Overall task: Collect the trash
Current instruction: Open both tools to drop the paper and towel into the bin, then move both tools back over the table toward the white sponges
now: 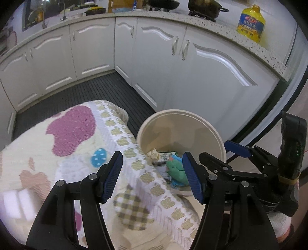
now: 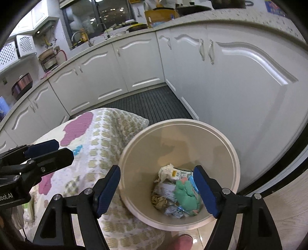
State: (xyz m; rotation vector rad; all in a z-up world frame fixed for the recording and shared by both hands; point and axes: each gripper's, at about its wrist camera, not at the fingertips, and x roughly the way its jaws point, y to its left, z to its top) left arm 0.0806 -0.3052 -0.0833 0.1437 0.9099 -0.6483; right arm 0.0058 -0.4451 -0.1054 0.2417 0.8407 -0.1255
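A beige round trash bin point(image 2: 227, 146) stands on the floor beside a cloth-covered table point(image 2: 107, 134). Inside lie a green crumpled piece point(image 2: 185, 195), a white tissue point(image 2: 165, 172), a brown paper ball point(image 2: 158, 201) and printed wrappers point(image 2: 167, 189). My right gripper point(image 2: 156, 190) is open and empty, right above the bin's mouth. My left gripper point(image 1: 152, 177) is open and empty over the table's edge, next to the bin point(image 1: 211, 130). The right gripper also shows in the left wrist view point(image 1: 221, 153), and the left one in the right wrist view point(image 2: 52, 152).
White kitchen cabinets point(image 2: 250, 86) stand close behind the bin and wrap around the corner. A dark ribbed mat point(image 2: 150, 103) covers the floor. A yellow oil bottle point(image 1: 251, 24) and pans point(image 1: 204, 7) sit on the counter. White blocks point(image 1: 17, 202) lie on the table.
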